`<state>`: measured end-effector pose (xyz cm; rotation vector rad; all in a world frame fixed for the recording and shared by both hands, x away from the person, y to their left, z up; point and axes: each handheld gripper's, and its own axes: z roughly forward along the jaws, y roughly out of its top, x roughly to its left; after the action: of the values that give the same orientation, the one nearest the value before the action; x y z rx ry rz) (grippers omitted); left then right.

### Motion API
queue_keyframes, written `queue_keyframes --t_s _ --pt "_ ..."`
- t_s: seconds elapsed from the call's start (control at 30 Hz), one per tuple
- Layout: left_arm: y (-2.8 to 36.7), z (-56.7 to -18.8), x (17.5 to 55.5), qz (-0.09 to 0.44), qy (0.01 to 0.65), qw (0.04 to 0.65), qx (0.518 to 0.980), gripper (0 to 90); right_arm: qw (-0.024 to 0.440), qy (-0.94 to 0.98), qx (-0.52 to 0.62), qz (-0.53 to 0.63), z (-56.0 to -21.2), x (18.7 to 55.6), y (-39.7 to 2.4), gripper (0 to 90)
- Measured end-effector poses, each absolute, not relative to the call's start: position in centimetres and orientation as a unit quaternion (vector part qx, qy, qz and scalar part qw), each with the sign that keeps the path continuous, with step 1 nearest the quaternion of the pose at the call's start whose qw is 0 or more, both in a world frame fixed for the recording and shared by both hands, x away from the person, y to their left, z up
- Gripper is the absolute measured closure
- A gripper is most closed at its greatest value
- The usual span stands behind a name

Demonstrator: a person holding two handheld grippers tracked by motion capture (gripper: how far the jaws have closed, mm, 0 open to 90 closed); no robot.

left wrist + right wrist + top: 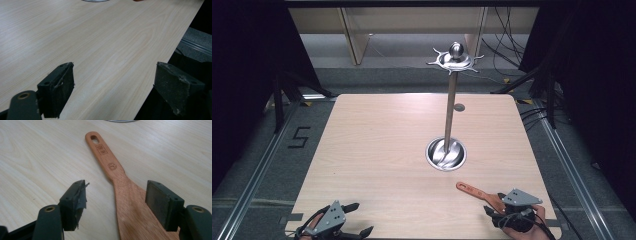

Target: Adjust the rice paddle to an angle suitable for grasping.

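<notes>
Right gripper (116,205), lower right of the high view: its fingers (75,202) are standing well apart, with the blade end of the wooden spatula (130,215) lying between them. In the right gripper view the right-hand pad is sitting just beside the blade's edge; whether it is touching cannot be told. The left-hand pad is standing clear, with bare wood of the surface (37,157) showing in the gap. Nothing is being gripped.

Spatula axis: it is running away from the right gripper, blade nearest and handle farthest. In the right gripper view the handle is pointing toward the upper left of the frame, ending in a hanging hole. In the high view the spatula (474,192) is lying flat, slanted from lower right to upper left, its handle tip aiming toward the steel base dish (446,154).

Left gripper (343,221), lower left of the high view: its fingers (60,85) are spread wide over bare surface, holding nothing, well apart from the spatula. The right gripper is plainly the nearer.

Farther off: the steel stand (451,100) is rising upright from the dish, topped by a hook ring (455,59) with nothing hanging on it.

Judgement: the coming move is likely turning on closing across the blade's width, square to the long axis.
</notes>
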<state>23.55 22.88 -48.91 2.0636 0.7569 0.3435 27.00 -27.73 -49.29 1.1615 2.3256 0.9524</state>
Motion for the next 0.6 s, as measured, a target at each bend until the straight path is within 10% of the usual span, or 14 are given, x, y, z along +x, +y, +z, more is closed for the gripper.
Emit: queue_keyframes --t_s 0.6 --pt "22.5 -49.18 23.58 0.134 0.307 0.448 0.829 15.7 0.191 0.836 0.392 0.334 -48.74 28.17 -27.52 33.9"
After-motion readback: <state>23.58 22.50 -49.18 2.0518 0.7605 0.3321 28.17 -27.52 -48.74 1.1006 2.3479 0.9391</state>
